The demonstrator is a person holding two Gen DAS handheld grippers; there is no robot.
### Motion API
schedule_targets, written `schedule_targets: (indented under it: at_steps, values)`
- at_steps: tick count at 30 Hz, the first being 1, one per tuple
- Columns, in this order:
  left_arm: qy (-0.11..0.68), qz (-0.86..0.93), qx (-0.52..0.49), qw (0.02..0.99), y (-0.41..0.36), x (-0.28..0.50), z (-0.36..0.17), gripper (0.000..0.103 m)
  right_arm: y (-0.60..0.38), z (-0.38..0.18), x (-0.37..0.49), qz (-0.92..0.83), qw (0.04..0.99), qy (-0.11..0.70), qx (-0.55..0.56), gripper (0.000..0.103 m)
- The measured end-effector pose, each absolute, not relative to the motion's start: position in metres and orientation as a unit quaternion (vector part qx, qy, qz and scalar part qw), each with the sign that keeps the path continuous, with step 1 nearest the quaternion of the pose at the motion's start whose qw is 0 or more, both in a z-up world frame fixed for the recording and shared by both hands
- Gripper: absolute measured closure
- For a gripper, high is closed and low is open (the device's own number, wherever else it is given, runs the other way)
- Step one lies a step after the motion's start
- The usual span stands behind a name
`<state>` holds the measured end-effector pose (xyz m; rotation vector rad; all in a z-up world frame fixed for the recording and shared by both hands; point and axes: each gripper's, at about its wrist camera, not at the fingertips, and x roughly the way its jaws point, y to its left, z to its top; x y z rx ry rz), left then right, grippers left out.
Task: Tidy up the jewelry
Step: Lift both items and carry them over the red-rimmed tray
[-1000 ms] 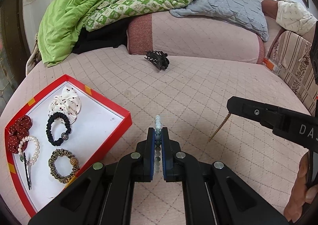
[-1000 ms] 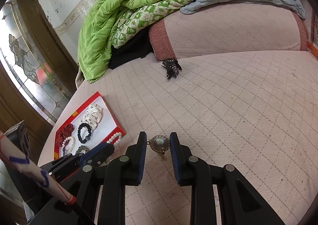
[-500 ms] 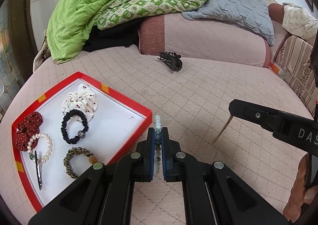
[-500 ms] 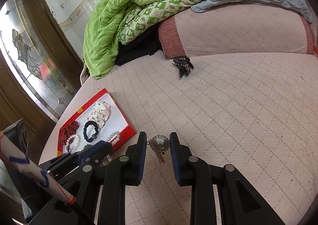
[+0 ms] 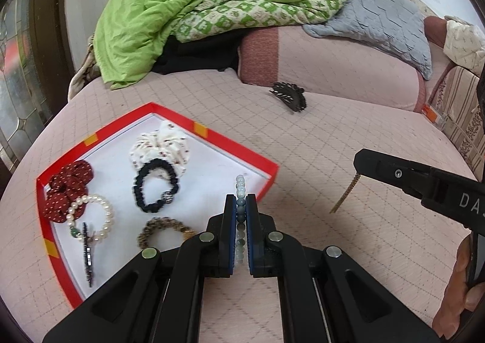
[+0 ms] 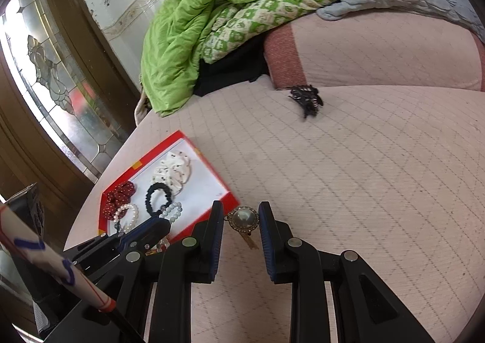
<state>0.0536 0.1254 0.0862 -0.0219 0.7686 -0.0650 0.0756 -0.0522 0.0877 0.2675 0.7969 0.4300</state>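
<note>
My left gripper [image 5: 241, 200] is shut on a pale blue-green bead bracelet [image 5: 240, 188] and holds it over the right corner of the red tray [image 5: 260, 161]. The tray holds a white scrunchie [image 5: 160, 146], a black hair tie [image 5: 154, 185], a red dotted scrunchie [image 5: 65, 188], a pearl bracelet [image 5: 91, 215], a leopard hair tie [image 5: 163, 231] and a dark hair clip [image 5: 88, 255]. My right gripper [image 6: 241, 218] is shut on a round pearl brooch [image 6: 242, 218] with a gold tassel, just right of the tray [image 6: 233, 197]. In the left wrist view the right gripper [image 5: 360, 162] shows with the tassel [image 5: 345, 194] hanging.
A black claw clip [image 5: 288, 96] lies on the pink quilted bed [image 5: 333, 137] near the bolster; it also shows in the right wrist view [image 6: 307, 97]. A green duvet [image 5: 182, 9] and grey pillow [image 5: 382, 18] are piled behind. A glass door [image 6: 51, 85] is at the left.
Both grippers have moved left toward the tray with their loads. The bead bracelet now hangs over the tray's right corner, and the brooch is nearer the tray's edge.
</note>
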Motion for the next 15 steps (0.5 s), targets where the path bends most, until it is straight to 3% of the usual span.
schedule_targets:
  at_steps: [15]
  values:
    - [0.373,0.0,-0.033,0.927,0.181,0.04,0.087,0.097,0.0,0.095,0.074,0.234,0.886,0.379,0.126,0.078]
